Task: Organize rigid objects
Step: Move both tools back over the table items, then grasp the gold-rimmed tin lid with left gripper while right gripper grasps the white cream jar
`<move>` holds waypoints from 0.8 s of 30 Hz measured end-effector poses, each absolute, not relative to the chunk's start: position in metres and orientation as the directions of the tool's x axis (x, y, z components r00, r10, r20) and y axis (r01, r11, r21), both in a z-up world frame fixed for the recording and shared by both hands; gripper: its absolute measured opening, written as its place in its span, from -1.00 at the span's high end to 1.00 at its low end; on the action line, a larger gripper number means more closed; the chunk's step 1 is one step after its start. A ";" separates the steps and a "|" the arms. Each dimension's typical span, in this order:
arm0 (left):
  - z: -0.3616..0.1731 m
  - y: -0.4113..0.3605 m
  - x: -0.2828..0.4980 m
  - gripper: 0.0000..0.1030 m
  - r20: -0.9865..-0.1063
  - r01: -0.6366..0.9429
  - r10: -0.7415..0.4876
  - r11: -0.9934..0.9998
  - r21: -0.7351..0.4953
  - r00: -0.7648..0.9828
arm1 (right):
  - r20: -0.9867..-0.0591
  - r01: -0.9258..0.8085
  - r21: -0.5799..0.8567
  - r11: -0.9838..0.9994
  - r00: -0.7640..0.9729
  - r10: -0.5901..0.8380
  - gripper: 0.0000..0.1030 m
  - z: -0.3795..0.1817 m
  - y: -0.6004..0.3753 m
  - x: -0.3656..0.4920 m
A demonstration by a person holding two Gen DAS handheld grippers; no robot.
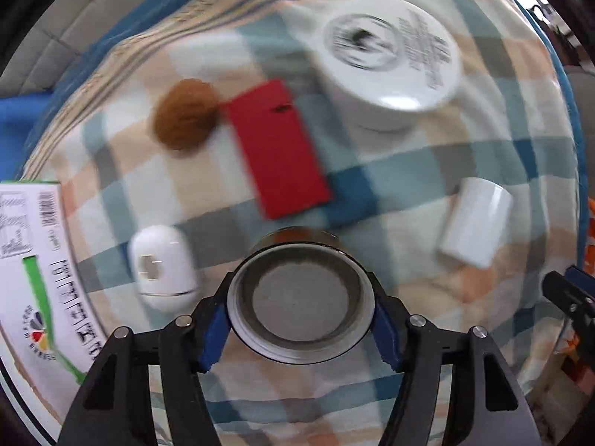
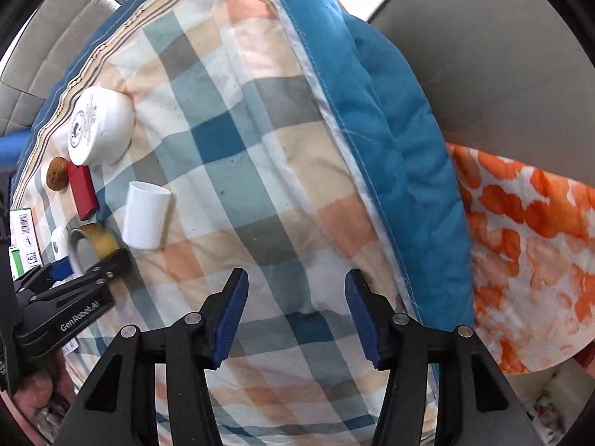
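Checked bedding point(image 2: 238, 171) in blue, peach and grey covers the soft surface where the objects lie, with a blue quilt point(image 2: 390, 141) bunched along its right side and an orange-patterned cloth point(image 2: 520, 230) beyond that

The left gripper point(image 1: 301, 323) has its blue pads pressed on either side of a roll of tape point(image 1: 301, 301), holding it across its width so the open core faces the camera; the roll's brown side shows in the right wrist view at the far left of the bed. The right gripper point(image 2: 295, 316) stands wide open over bare checked cloth, holding nothing, well apart from everything else.

Ahead of the held roll the remaining items sit grouped: a red box point(image 1: 279, 148) with its long axis running away from the gripper and slightly leftward, a brown walnut-like object point(image 1: 184, 113) touching its far left corner, a large white jar point(image 1: 386, 63) beyond on the right, a white cylinder point(image 1: 476, 221) lying tilted near right, and a white oval case point(image 1: 163, 267) just left of the roll. A printed carton point(image 1: 33, 260) lies at the left edge.

Judging by this layout, the left hand is far nearer the group, so placing the roll likely falls to it
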State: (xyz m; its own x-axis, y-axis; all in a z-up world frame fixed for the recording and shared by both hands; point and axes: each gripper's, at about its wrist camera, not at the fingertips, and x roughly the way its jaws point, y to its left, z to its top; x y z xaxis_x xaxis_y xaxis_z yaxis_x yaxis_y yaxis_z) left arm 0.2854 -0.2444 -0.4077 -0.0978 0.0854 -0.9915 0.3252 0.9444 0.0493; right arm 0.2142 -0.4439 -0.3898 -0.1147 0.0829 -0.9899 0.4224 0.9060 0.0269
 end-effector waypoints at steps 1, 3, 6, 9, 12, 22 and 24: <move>-0.406 -0.232 0.288 -0.21 -0.992 0.296 0.088 0.954 0.057 -0.093 | -0.990 0.413 0.036 0.910 -0.109 0.088 -0.11 -0.387 -0.440 0.220; -0.404 -0.211 0.291 -0.21 -0.993 0.225 0.059 0.974 0.035 -0.099 | -0.991 0.392 0.054 0.918 -0.094 0.099 -0.12 -0.381 -0.423 0.240; -0.401 -0.184 0.298 -0.21 -0.996 0.122 0.032 0.992 0.023 -0.079 | -0.988 0.353 0.110 0.929 -0.062 0.141 -0.16 -0.373 -0.401 0.272; -0.402 -0.167 0.304 -0.21 -0.998 0.042 0.000 0.999 -0.003 -0.070 | -0.983 0.320 0.168 0.932 -0.018 0.183 -0.50 -0.370 -0.378 0.310; -0.405 -0.161 0.304 -0.21 -0.997 0.010 -0.012 1.000 -0.013 -0.072 | -0.987 0.278 0.151 0.949 -0.002 0.158 -0.56 -0.374 -0.355 0.349; -0.408 -0.145 0.309 -0.21 -0.996 -0.004 -0.013 1.000 -0.012 -0.091 | -0.991 0.199 -0.021 0.980 -0.137 0.006 -0.41 -0.438 -0.320 0.415; -0.407 -0.143 0.308 -0.21 -0.996 0.003 -0.012 1.000 -0.013 -0.090 | -0.991 0.184 -0.036 0.982 -0.132 -0.012 -0.38 -0.437 -0.318 0.417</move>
State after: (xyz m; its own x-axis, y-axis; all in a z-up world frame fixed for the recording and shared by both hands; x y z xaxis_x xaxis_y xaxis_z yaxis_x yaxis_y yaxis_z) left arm 0.3080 -0.1432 -0.4072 -0.0902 -0.0122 -0.9958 0.0034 0.9999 -0.0126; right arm 0.4170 -0.3180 -0.4370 -0.1317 -0.0118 -0.9912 0.1844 0.9822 -0.0362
